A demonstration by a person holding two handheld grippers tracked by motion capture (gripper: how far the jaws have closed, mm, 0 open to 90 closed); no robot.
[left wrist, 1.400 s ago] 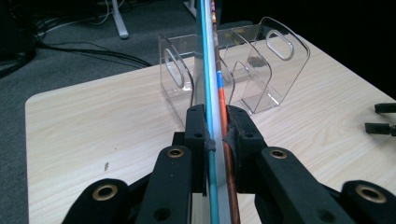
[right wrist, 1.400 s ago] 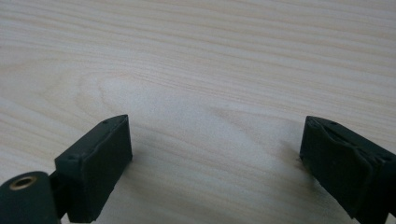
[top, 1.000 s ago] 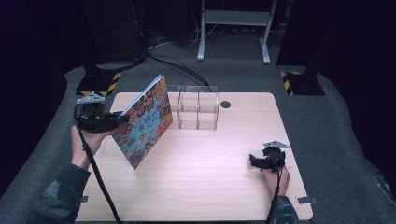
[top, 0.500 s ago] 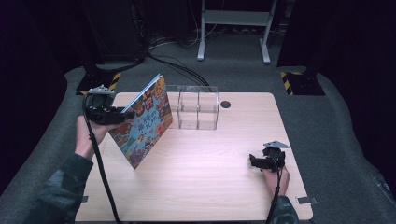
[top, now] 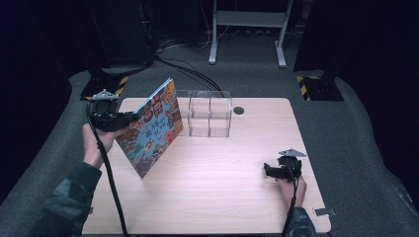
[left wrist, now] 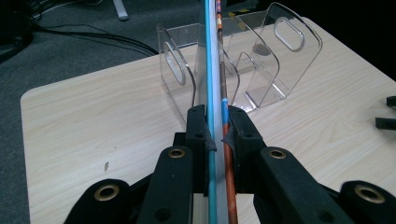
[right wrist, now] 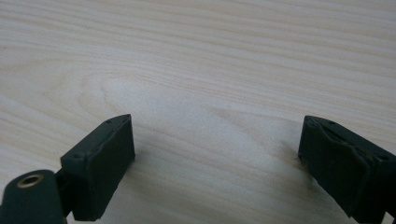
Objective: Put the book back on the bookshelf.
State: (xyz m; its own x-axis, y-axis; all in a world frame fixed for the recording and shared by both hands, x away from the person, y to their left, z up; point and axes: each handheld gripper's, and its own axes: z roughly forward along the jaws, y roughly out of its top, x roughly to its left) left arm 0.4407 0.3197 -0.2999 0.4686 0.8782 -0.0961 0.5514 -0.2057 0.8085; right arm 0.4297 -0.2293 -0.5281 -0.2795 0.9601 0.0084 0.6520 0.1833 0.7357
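Book held on edge at the far left of the counter (top: 212,197)

The pale wooden counter carries a clear rack (top: 210,114) at its far middle, its walls hard to trace through glare. Just left of it, a picture book (top: 150,128) stands tilted with its lower corner near the counter; whether it touches is unclear. The left gripper (left wrist: 218,135) has just closed its fingers (left wrist: 198,135) and clamps the book's edge. The right gripper (right wrist: 215,154) rests near the right edge, fingers (right wrist: 100,168) wide apart over bare wood.
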